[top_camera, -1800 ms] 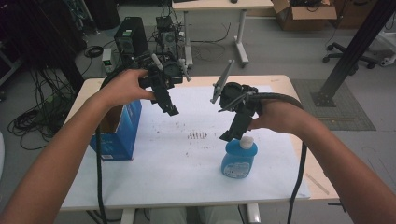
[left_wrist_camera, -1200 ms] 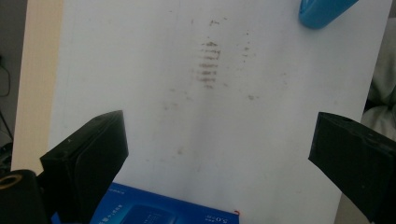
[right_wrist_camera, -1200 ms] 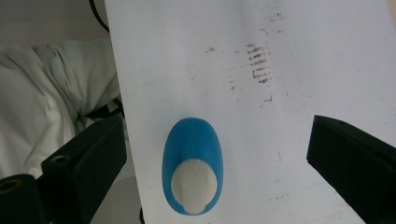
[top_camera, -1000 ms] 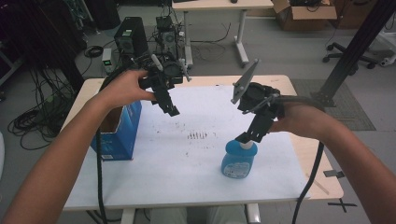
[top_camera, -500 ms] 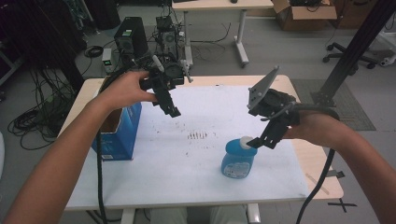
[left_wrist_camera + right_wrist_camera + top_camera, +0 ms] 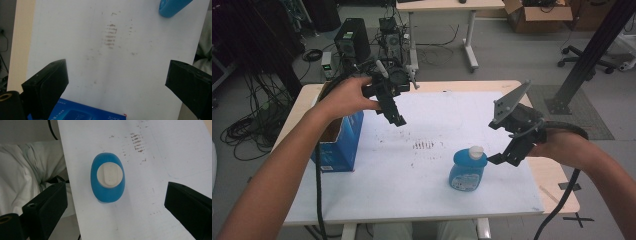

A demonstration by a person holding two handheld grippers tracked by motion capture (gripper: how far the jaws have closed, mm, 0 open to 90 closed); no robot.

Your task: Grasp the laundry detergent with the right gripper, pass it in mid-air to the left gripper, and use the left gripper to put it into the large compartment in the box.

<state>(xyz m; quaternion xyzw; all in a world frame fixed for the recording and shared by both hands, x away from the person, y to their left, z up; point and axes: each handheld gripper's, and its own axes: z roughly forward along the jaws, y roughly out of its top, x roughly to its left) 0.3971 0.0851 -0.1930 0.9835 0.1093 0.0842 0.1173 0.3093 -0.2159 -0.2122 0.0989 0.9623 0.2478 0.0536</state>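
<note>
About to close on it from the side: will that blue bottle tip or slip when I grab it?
The blue bottle stands upright on an oval base, so a high push may tip it. Its smooth, rounded plastic sides look slippery. The open right gripper should probably grip low on the body.

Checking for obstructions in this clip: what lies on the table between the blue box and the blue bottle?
Nothing solid. In the high view, between the blue box and the blue bottle there is bare white tabletop, marked by a patch of brownish smudges.
</note>
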